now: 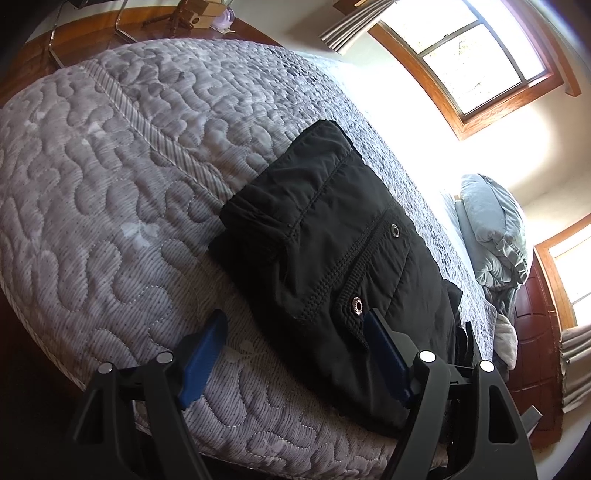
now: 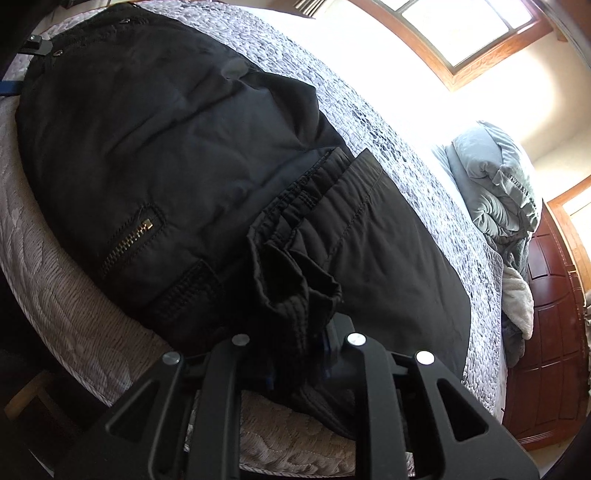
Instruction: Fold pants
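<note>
1. Where sunlight pours in from the wood-framed window (image 1: 476,55) at 1 o'clock, it washes out the far side of the grey quilted mattress (image 1: 110,184), the surface on which everything lies.
2. At 3 o'clock in both views a bundle of pale grey-green bedding (image 1: 491,236) is heaped at the far end of the bed, beside dark red wooden panelling (image 2: 546,314).
3. At 11 o'clock the left wrist view shows a wooden floor and a small wooden piece of furniture (image 1: 192,14) beyond the mattress edge.
4. Seen from the left wrist, the black pants (image 1: 332,258) lie folded into a compact block at the picture's centre, two metal snaps along a pocket flap facing up.
5. The left gripper (image 1: 295,354) stands wide apart and holds nothing; its blue pad (image 1: 203,358) at 7 o'clock is over bare quilt, and the other, at 5 o'clock, is over the near edge of the pants.
6. Only the right wrist view shows a brass zipper (image 2: 129,240) at 8 o'clock and the gathered elastic waistband (image 2: 295,236).
7. The right gripper (image 2: 295,362) is nearly closed, and a bunched fold of the pants' waistband runs down between its fingers at 6 o'clock, pinched there.
8. At 10 o'clock in the right wrist view, a dark bracket and a blue strip peek past the pants' far edge; what they belong to I cannot tell.
</note>
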Demonstrator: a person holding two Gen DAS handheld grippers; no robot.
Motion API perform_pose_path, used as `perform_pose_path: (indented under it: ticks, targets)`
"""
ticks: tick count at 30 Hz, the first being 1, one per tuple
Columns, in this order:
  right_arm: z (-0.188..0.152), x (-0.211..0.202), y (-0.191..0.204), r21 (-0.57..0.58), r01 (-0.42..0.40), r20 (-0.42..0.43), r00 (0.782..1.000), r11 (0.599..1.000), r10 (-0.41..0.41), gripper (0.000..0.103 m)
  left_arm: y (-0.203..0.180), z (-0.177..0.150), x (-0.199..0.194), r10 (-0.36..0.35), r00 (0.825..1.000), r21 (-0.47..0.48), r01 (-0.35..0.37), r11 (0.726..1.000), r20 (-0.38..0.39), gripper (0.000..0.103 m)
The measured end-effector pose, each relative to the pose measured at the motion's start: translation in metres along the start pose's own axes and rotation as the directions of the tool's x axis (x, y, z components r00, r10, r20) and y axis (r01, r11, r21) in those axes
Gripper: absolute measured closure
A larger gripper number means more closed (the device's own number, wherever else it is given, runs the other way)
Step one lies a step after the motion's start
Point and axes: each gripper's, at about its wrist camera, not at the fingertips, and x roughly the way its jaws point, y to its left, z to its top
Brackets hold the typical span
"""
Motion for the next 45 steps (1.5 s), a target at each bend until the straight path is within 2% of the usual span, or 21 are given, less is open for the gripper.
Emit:
perform_pose_path:
  ticks: [10,12,14,16,18,19,20,22,24,25,26,28,29,31,33,35,37,39,41,45]
  targets:
    - [0.004,0.0,0.001,-0.024,-0.031,-0.029,0.999,0.999,0.03,0.081,-0.01,0.004,0.007,0.023,1.0,0.007,-0.023,1.0,-0.009,0.025]
    - [0.006,-0.003,0.0,-0.029,-0.042,-0.037,0.998,0.999,0.041,0.077,-0.011,0.004,0.009,0.026,1.0,0.011,-0.026,1.0,-0.011,0.025]
    - [0.008,-0.009,0.001,-0.048,-0.055,-0.036,0.998,0.997,0.053,0.065,-0.013,0.004,0.01,0.031,0.999,0.018,-0.03,0.999,-0.012,0.025]
    - [0.01,-0.019,0.004,-0.071,-0.056,-0.026,0.998,0.996,0.055,0.062,-0.014,0.003,0.011,0.031,0.999,0.026,-0.031,0.999,-0.013,0.025]
    - [0.013,-0.031,0.004,-0.086,-0.097,-0.018,0.995,0.992,0.096,0.054,-0.014,0.001,0.012,0.027,1.0,0.03,-0.026,0.999,-0.016,0.024]
    - [0.016,-0.038,0.003,-0.098,-0.134,-0.013,0.991,0.986,0.133,0.039,-0.014,0.0,0.013,0.023,1.0,0.031,-0.023,0.999,-0.017,0.024]
    - [0.019,-0.046,0.003,-0.111,-0.184,-0.012,0.983,0.977,0.184,0.029,-0.014,0.0,0.013,0.017,1.0,0.03,-0.017,0.999,-0.018,0.024]
    - [0.03,-0.059,-0.003,-0.125,-0.318,-0.029,0.948,0.94,0.317,0.027,-0.011,-0.001,0.012,0.001,1.0,0.018,-0.001,1.0,-0.016,0.024]
    - [0.05,-0.067,-0.019,-0.103,-0.453,-0.047,0.892,0.886,0.45,0.026,-0.008,-0.002,0.011,-0.013,1.0,0.004,0.013,1.0,-0.019,0.024]
    - [0.065,-0.068,-0.031,-0.076,-0.541,-0.052,0.841,0.837,0.539,0.026,-0.006,-0.002,0.01,-0.019,1.0,-0.008,0.019,1.0,-0.019,0.024]
    - [0.082,-0.068,-0.042,-0.057,-0.625,-0.057,0.781,0.779,0.622,0.026,-0.005,-0.003,0.008,-0.027,1.0,-0.022,0.027,0.999,-0.015,0.023]
    - [0.122,-0.071,-0.06,-0.066,-0.734,-0.055,0.679,0.676,0.732,0.024,0.0,-0.004,0.004,-0.07,0.998,-0.079,0.069,0.994,-0.003,0.017]
    - [0.144,-0.073,-0.065,-0.088,-0.762,-0.052,0.647,0.641,0.761,0.018,0.004,-0.005,0.003,-0.093,0.996,-0.112,0.092,0.989,0.003,0.017]
    - [0.192,-0.072,-0.067,-0.145,-0.809,-0.079,0.583,0.569,0.809,0.015,0.009,-0.005,0.003,-0.124,0.992,-0.162,0.125,0.979,0.015,0.017]
    - [0.238,-0.065,-0.059,-0.211,-0.833,-0.13,0.542,0.511,0.83,0.012,0.015,-0.003,0.002,-0.171,0.984,-0.222,0.176,0.959,0.043,0.017]
    - [0.282,-0.053,-0.04,-0.268,-0.847,-0.191,0.514,0.46,0.836,0.012,0.017,0.001,0.004,-0.229,0.972,-0.251,0.235,0.939,0.057,0.016]
    - [0.32,-0.038,-0.013,-0.291,-0.875,-0.273,0.463,0.387,0.843,0.012,0.018,0.005,0.012,-0.221,0.975,-0.264,0.223,0.938,0.039,0.015]
    - [0.35,-0.018,0.015,-0.305,-0.891,-0.35,0.433,0.335,0.831,0.012,0.025,0.008,0.021,-0.202,0.979,-0.313,0.201,0.928,0.029,0.015]
    - [0.375,0.003,0.046,-0.3,-0.91,-0.433,0.396,0.286,0.81,0.012,0.029,0.01,0.023,-0.223,0.974,-0.354,0.223,0.908,0.041,0.014]
    - [0.407,0.039,0.108,-0.302,-0.92,-0.543,0.381,0.25,0.749,0.012,0.033,0.015,0.029,-0.219,0.975,-0.392,0.217,0.894,0.04,0.012]
